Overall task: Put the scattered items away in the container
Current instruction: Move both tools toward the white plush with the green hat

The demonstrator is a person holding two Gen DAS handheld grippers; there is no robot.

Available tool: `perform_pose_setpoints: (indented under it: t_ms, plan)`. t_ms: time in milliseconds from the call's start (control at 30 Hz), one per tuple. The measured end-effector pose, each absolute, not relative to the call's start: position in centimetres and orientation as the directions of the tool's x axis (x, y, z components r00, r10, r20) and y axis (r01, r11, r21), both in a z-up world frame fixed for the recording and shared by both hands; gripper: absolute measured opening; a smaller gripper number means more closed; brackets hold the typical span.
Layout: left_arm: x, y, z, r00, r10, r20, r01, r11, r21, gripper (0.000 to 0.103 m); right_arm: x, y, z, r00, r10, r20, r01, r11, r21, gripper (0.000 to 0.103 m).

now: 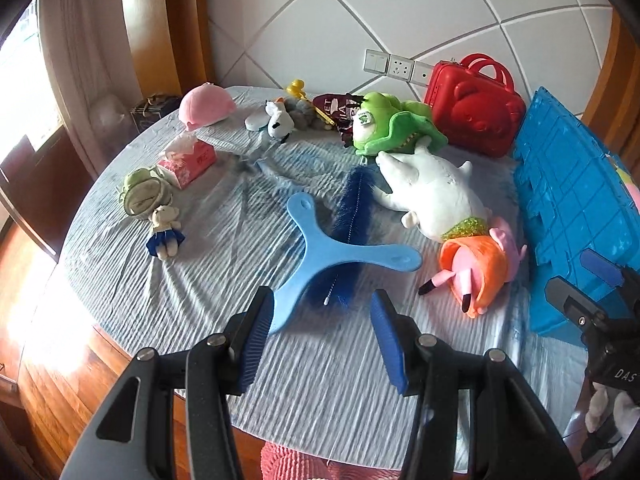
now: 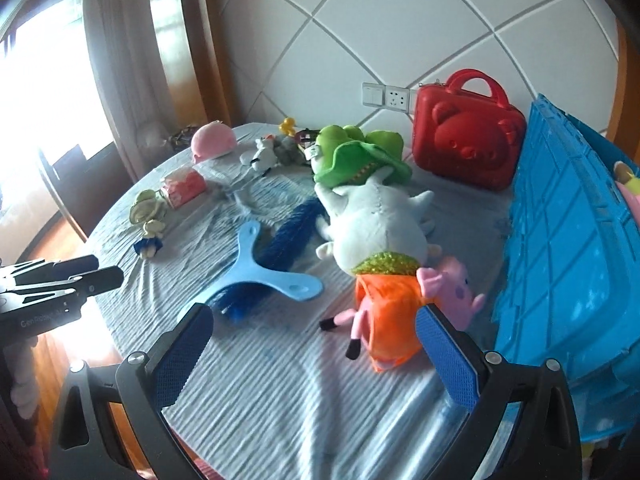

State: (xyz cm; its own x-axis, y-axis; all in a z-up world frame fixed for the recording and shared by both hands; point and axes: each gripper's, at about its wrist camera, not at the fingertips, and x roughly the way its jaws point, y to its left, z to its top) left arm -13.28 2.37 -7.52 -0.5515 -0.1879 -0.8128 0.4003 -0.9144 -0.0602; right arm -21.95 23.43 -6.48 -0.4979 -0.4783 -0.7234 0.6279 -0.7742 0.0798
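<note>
STEP: reaching for a pick, nothing held | left gripper (image 1: pixel 322 320): jaws narrowly apart, empty, over blue three-armed toy (image 1: pixel 320 248) | right gripper (image 2: pixel 314 340): jaws wide, empty, aimed at pig toy (image 2: pixel 394 312) on bed (image 2: pixel 280 380) just beside blue crate (image 2: pixel 560 240) | NEXT: probably lower, straddle pig, close, lift over crate wall

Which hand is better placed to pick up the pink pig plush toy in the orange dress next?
Right. The pink pig plush toy lies just ahead of the open right hand-held gripper, beside the blue plastic crate.
</note>
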Motion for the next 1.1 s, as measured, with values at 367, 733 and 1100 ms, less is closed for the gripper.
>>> perform_pose_setpoints:
  t_ms: [367,733,1100]
  plan:
    - [-21.0,-3.1,-7.6,-0.577,-0.051,-0.815,0.152,-0.987,-0.046,0.049,-25.6,19.7,-7.8,-0.564,-0.363,-0.742,0.433,-0.895,0.108,0.103]
    - [-30.5,-5.1,-9.8,-0.52,0.071,-0.851,-0.006,-0.997,-0.08,0.049,-30.5,18.3,-9.6,-0.574,-0.21,-0.791,0.231,-0.969,0.089,0.103]
    - [-37.1,-5.2,-14.5,-0.432,0.029,-0.901,0.08,-0.994,-0.07,0.049,-41.1,18.8,-16.6,-0.443,-0.255,-0.859,0.255,-0.955,0.153,0.103]
